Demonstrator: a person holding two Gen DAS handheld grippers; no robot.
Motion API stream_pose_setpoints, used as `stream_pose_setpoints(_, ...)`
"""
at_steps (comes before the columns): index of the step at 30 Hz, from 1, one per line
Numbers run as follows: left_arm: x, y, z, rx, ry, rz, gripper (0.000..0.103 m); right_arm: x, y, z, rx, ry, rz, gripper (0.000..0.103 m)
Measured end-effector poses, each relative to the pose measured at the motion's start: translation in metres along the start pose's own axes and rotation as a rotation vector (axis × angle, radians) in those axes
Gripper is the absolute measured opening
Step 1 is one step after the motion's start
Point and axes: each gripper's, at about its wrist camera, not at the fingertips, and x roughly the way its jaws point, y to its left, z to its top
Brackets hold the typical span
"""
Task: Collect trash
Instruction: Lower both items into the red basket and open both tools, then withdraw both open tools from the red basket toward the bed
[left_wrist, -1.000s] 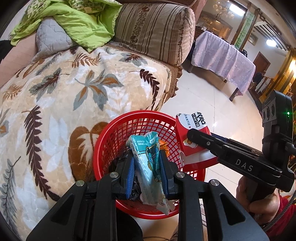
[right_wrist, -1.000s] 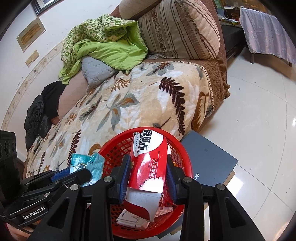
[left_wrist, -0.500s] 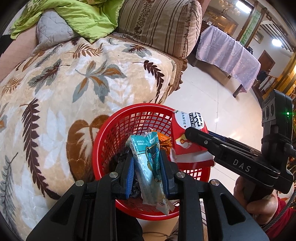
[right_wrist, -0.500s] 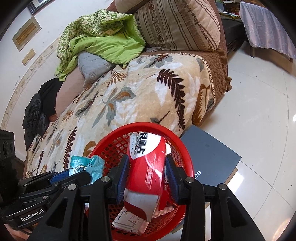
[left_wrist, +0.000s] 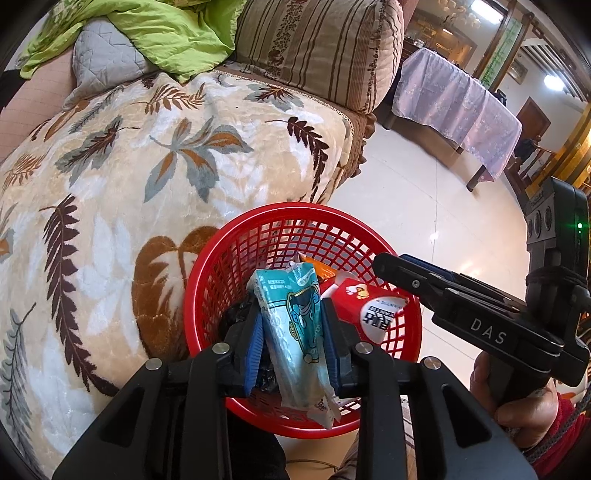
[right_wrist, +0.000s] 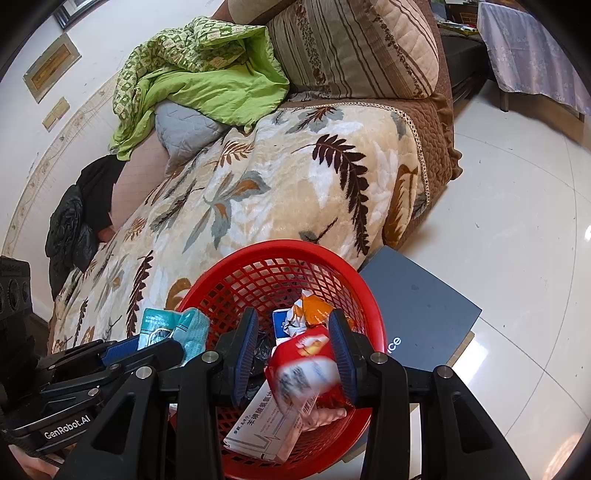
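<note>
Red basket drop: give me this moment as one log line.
left gripper: shut on teal wrapper over red basket | right gripper: open | red packet: released, in basket | remaining: drop teal wrapper

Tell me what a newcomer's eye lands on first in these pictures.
First the red mesh basket, low in the middle of both views beside the leaf-patterned blanket on the sofa. Over it, the left hand-held gripper clamps a teal snack wrapper. The right hand-held gripper stands open, with a blurred red and white packet between its fingers, above a white carton and an orange wrapper in the basket.
</note>
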Motion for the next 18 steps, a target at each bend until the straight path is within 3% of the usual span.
stream_pose_setpoints(7, 0.000, 0.003, 0.001, -0.015, 0.007, 0.004, 0.036, -0.005, 0.000, -0.001, 0.004, -0.005, -0.026, 0.055)
stream_pose_setpoints(11, -0.002, 0.005, 0.001, -0.029, 0.002, 0.024, 0.058, -0.008, 0.002, 0.000, -0.001, -0.011, -0.047, 0.066)
stream_pose_setpoints(18, -0.002, 0.007, 0.001, -0.041, 0.007, 0.044, 0.074, -0.012, 0.003, 0.001, -0.005, -0.024, -0.095, 0.078)
